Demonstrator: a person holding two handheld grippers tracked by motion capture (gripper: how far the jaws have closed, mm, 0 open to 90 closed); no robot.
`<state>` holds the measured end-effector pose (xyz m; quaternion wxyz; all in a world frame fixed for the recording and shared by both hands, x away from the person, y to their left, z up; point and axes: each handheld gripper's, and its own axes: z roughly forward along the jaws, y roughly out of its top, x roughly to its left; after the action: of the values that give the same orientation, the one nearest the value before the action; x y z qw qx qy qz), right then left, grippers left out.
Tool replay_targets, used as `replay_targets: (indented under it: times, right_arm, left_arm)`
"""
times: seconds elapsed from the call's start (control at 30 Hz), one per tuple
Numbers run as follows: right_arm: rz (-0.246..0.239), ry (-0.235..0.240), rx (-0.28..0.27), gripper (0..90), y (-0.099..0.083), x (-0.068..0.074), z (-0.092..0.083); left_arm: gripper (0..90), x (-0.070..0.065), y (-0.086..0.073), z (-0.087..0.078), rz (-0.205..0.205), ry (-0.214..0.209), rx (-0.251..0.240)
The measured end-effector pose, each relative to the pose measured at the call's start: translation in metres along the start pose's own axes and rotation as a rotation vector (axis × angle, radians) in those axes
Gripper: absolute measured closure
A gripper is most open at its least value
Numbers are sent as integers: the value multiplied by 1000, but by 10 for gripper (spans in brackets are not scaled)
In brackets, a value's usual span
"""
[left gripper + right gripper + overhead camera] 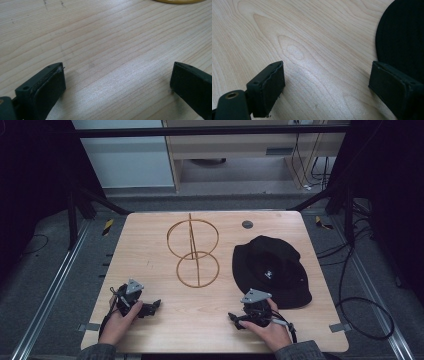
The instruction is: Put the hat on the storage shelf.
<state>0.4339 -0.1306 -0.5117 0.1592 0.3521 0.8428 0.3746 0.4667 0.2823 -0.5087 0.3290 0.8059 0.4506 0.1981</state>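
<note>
A black bucket hat point(270, 270) lies flat on the right half of the wooden table point(150, 240); its brim point(404, 37) fills the upper right of the right gripper view. A gold wire stand of two rings on a rod point(194, 251) sits at the table's middle, and its ring edge point(178, 1) peeks in at the top of the left gripper view. My left gripper point(152, 307) rests near the front left, open over bare wood point(117, 82). My right gripper point(234, 318) rests near the front right just below the hat, open with nothing between its pads point(327, 85).
A small grey round disc point(247, 224) is set in the table near the far edge. Grey tape tabs point(338, 327) mark the front corners. Cables point(365, 315) loop on the floor to the right, and a black frame surrounds the table.
</note>
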Motion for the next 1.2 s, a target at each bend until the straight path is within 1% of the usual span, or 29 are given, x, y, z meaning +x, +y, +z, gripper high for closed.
replay_targets:
  times: [0.03,0.07,0.1,0.13,0.17,0.2,0.23,0.3,0.37,0.4,0.47,0.53,0.57,0.6,0.73,0.77,0.8,0.9,1.0,1.13,1.2]
  right_arm:
    - [17,-1,-3,121,0,0,-1]
    - [53,9,-12,105,0,-1,-1]
    - [88,30,-23,99,-1,-2,-2]
    - [106,35,-23,99,-1,-3,-3]
    - [109,37,-8,100,0,-5,-4]
    - [100,22,10,100,1,-5,-6]
    - [96,11,11,103,1,-6,-9]
    - [107,29,0,98,4,-7,-16]
    - [98,21,-1,98,7,-8,-24]
    - [85,19,-7,96,9,-9,-28]
    - [62,4,0,93,11,-11,-34]
    - [45,-27,6,69,12,-14,-40]
    - [39,-49,11,75,13,-16,-42]
    - [37,-59,10,75,13,-18,-45]
    - [10,-72,23,68,16,-24,-56]
    - [10,-72,23,68,16,-24,-56]
    - [-6,-81,42,68,19,-26,-62]
    - [-14,-88,42,78,24,-29,-71]
    - [-11,-85,35,97,29,-32,-79]
    - [-11,-104,26,101,42,-36,-94]
    - [-17,-118,32,98,49,-39,-100]
  left_arm:
    - [0,0,0,0,0,0,0]
    - [0,0,0,0,0,0,0]
    - [0,0,0,0,0,0,0]
    - [0,0,0,0,0,0,0]
    - [0,0,0,0,0,0,0]
    - [0,0,0,0,0,0,0]
    - [0,0,0,0,0,0,0]
    - [0,0,0,0,0,0,0]
    - [0,0,0,0,-1,1,-1]
    - [0,0,0,0,-1,1,-1]
    - [0,0,0,0,-1,1,0]
    - [0,0,0,0,-1,1,-1]
    - [0,-1,0,0,-5,2,-4]
    - [0,-1,0,0,-5,2,-4]
    - [0,-1,0,0,-5,2,-4]
    - [0,-1,0,0,-5,2,-4]
    - [0,-1,0,0,-5,2,-4]
    - [0,-1,0,0,-5,1,-4]
    - [0,-1,0,0,-5,1,-4]
    - [0,-1,0,0,-5,1,-4]
    - [0,-1,0,0,-5,1,-4]
